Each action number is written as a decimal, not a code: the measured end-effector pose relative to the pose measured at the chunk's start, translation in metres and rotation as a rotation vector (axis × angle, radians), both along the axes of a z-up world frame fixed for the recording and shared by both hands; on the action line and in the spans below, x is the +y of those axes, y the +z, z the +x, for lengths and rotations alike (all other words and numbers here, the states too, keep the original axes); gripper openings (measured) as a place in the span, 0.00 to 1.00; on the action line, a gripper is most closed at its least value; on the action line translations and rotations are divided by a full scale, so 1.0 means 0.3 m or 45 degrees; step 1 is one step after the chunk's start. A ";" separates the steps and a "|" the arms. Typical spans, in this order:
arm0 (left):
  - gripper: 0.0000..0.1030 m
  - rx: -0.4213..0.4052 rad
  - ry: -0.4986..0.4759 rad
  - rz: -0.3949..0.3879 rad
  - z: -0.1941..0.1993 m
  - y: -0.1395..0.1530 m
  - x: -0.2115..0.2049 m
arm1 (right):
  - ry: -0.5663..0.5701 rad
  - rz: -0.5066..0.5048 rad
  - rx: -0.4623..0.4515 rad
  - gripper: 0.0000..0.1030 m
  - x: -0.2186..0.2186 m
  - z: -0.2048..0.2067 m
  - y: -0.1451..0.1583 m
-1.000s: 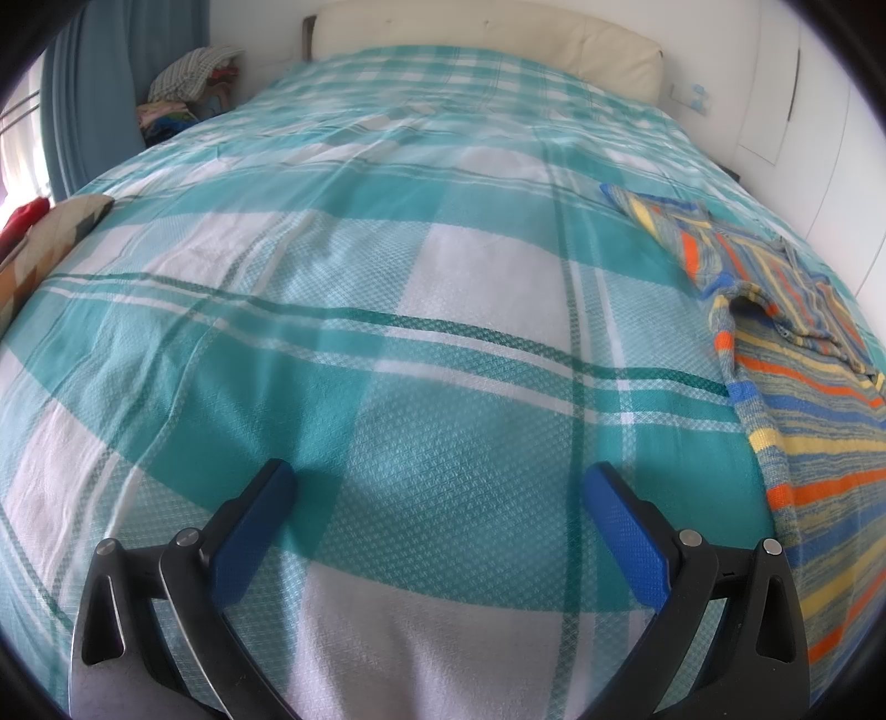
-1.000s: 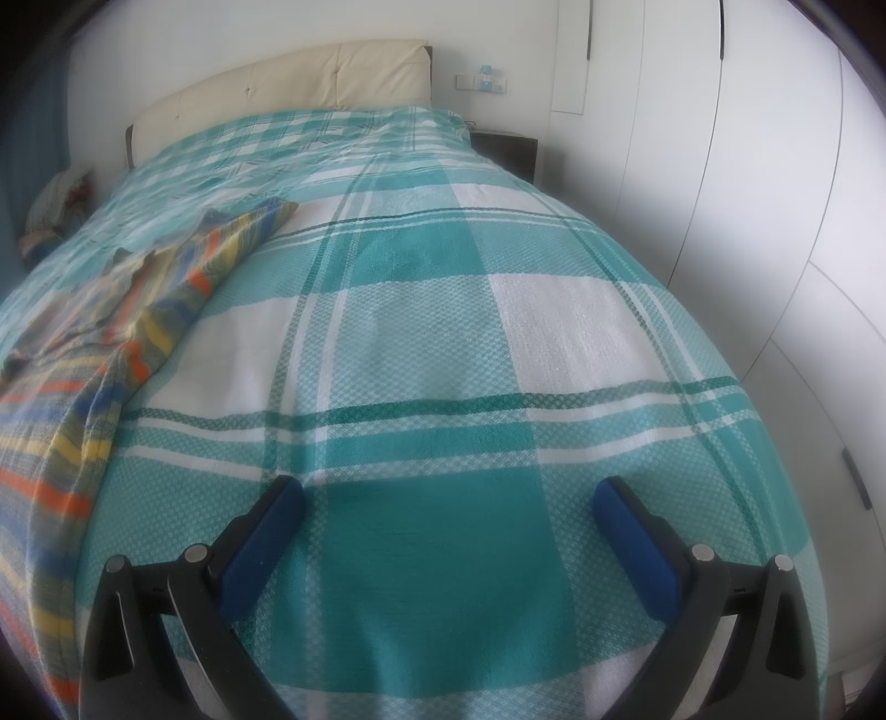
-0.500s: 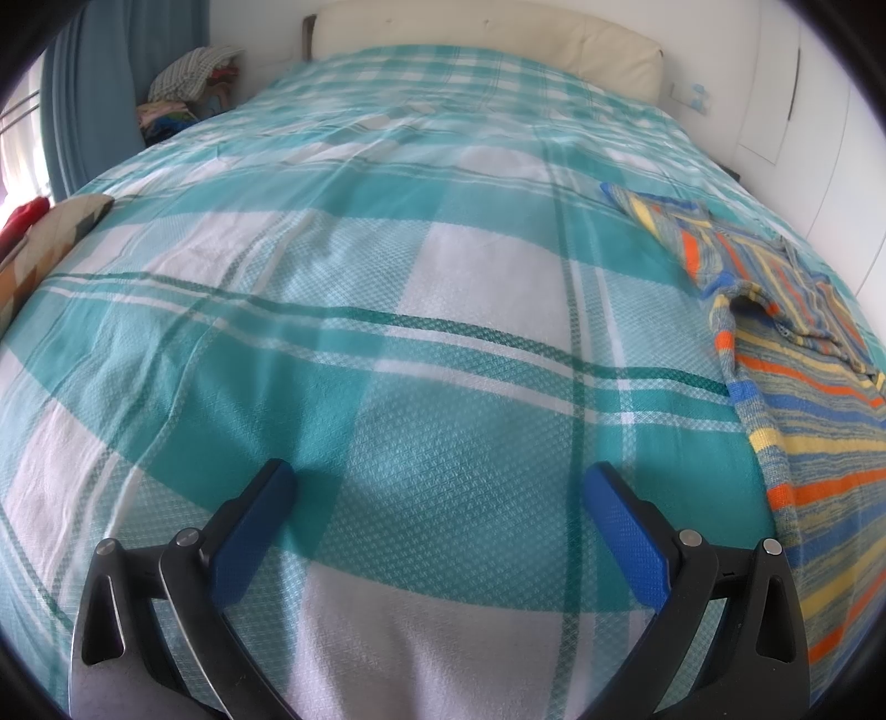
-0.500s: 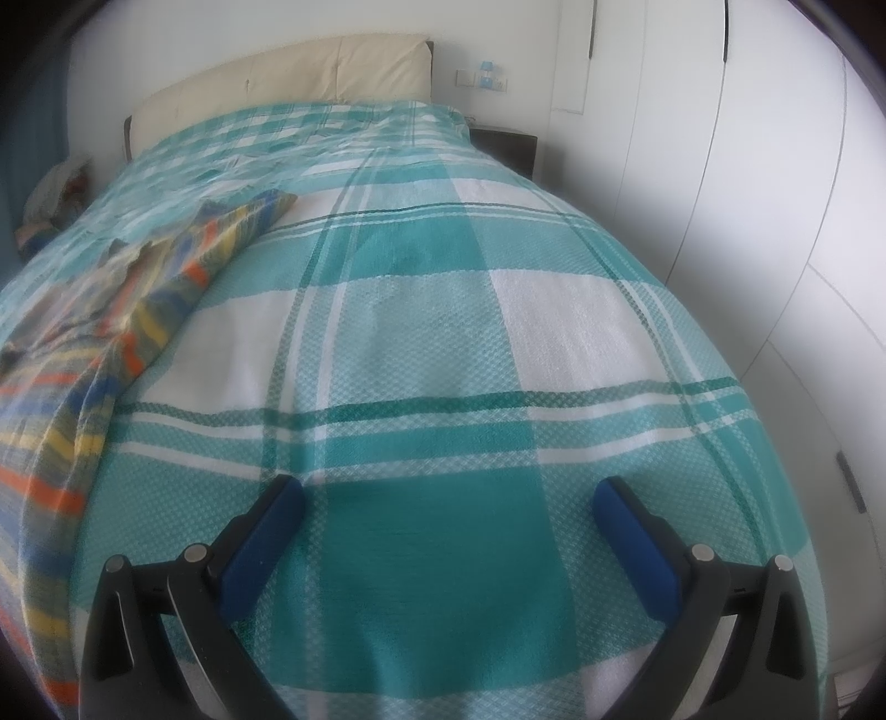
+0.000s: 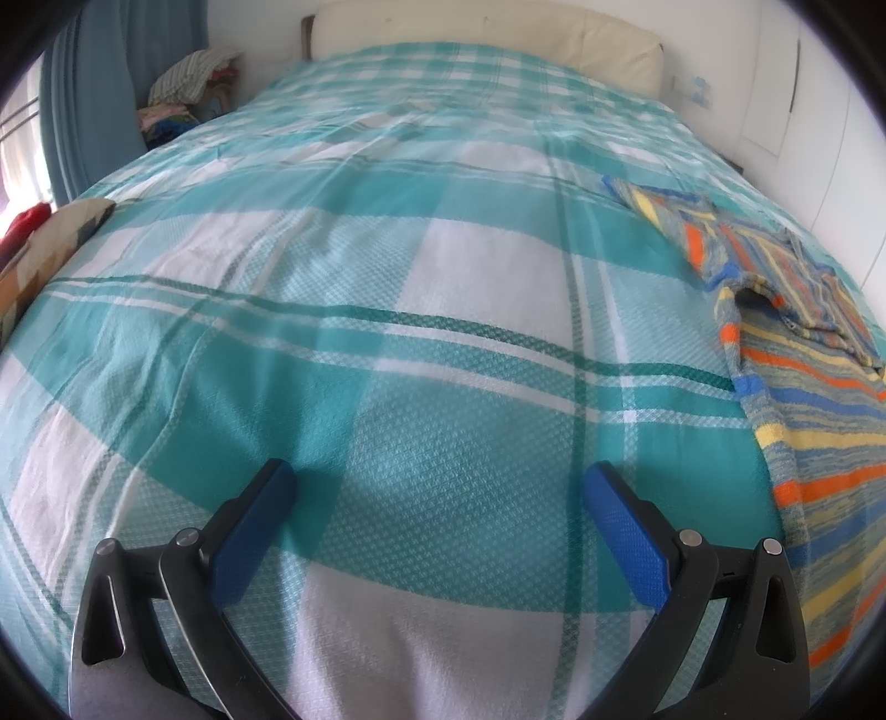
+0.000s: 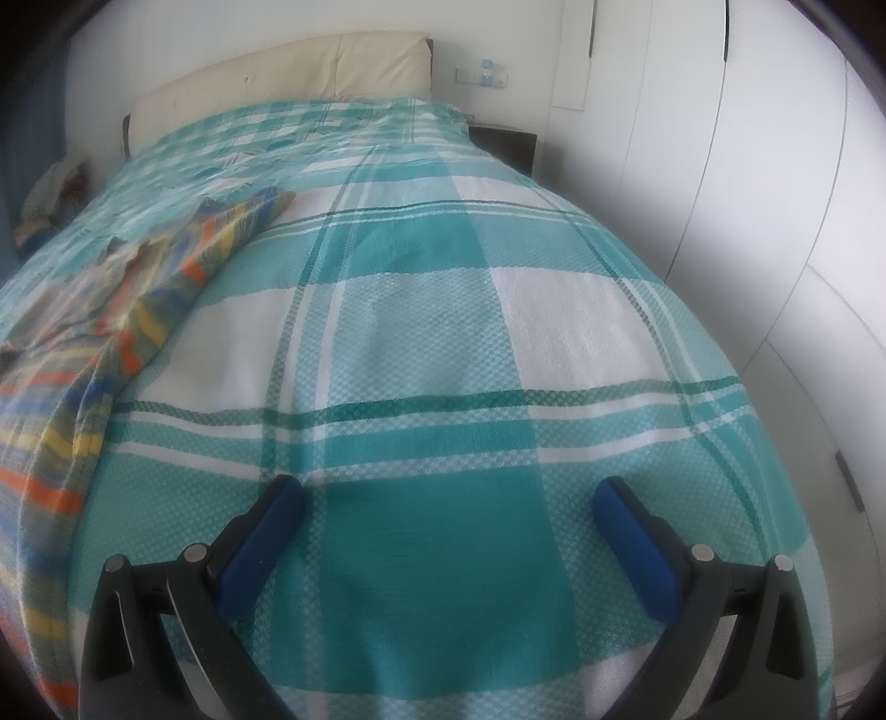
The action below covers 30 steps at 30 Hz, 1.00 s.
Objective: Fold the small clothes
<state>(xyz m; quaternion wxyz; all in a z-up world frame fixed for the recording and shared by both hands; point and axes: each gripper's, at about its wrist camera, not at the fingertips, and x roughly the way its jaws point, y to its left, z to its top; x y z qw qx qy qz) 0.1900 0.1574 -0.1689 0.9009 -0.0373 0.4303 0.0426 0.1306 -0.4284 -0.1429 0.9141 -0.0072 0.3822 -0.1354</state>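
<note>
the striped knit garment [image 5: 797, 387] lies spread on the bed [image 5: 387, 332], between the two views: at the right edge of the left wrist view and the left edge of the right wrist view [image 6: 83, 343]. it looks like a small jumper, with one sleeve folded across the body near the top. it should be light, soft and floppy, likely to sag and drag on the cover when lifted, so i would judge the best holds to be at an edge or corner, such as the hem or a shoulder, pinching through both layers.

the left hand-held gripper [image 5: 437, 487] hangs over bare checked cover beside the garment, its blue fingers wide apart and holding nothing. the right hand-held gripper [image 6: 448, 498] is the same on the other side: wide, empty, not touching the garment.

around it, a cream headboard [image 5: 482, 44] stands at the far end, a pile of clothes [image 5: 188, 72] sits beyond the bed's far left corner, and white wardrobe doors [image 6: 720, 166] run along the right. nothing lies between either gripper and the garment.
</note>
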 end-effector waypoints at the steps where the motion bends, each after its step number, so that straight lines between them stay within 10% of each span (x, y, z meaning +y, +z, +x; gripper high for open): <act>1: 1.00 0.003 0.000 0.005 0.000 -0.001 0.000 | 0.000 0.001 0.000 1.00 0.000 0.001 0.000; 30: 1.00 0.008 -0.002 0.011 0.010 -0.004 -0.003 | -0.006 -0.024 -0.003 1.00 0.011 -0.007 0.001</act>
